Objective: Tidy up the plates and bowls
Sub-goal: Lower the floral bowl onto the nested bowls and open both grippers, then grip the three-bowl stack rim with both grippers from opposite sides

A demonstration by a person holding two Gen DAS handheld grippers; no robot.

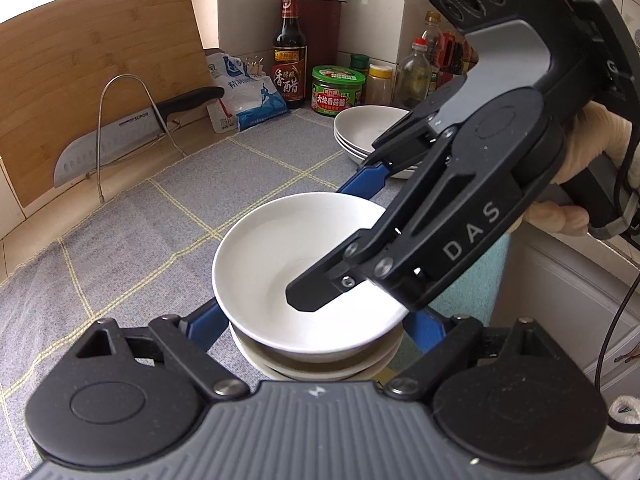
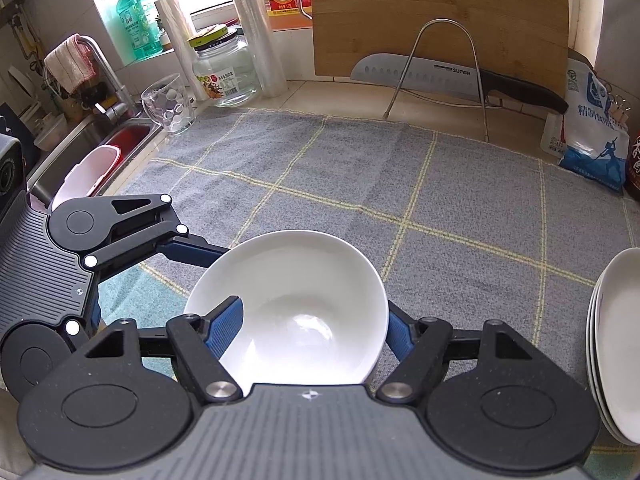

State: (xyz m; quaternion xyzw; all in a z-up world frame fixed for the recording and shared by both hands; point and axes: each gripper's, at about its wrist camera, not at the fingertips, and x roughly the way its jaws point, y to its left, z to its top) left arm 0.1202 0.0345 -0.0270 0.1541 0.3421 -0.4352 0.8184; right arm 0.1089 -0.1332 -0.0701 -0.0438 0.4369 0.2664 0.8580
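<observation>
On the grey checked cloth over the surface (image 2: 460, 184), a white bowl (image 2: 292, 304) sits atop a stack of bowls (image 1: 316, 364); right tool (image 2: 306, 320) clamped on that bowl's near wall, one finger inside, one outside; left tool (image 1: 316, 324) jaws apart, flanking the stack below without visible contact; stacked plates (image 1: 362, 132) lie well apart, beyond.

Ahead of me, a bamboo cutting board (image 2: 440, 16) leans against the wall. A knife (image 2: 448, 76) rests in a wire rack (image 2: 440, 68) before it. A grey checked mat (image 2: 360, 184) covers the worktop. A salt bag (image 2: 592, 128) sits right; a glass jar (image 2: 226, 70) left.
</observation>
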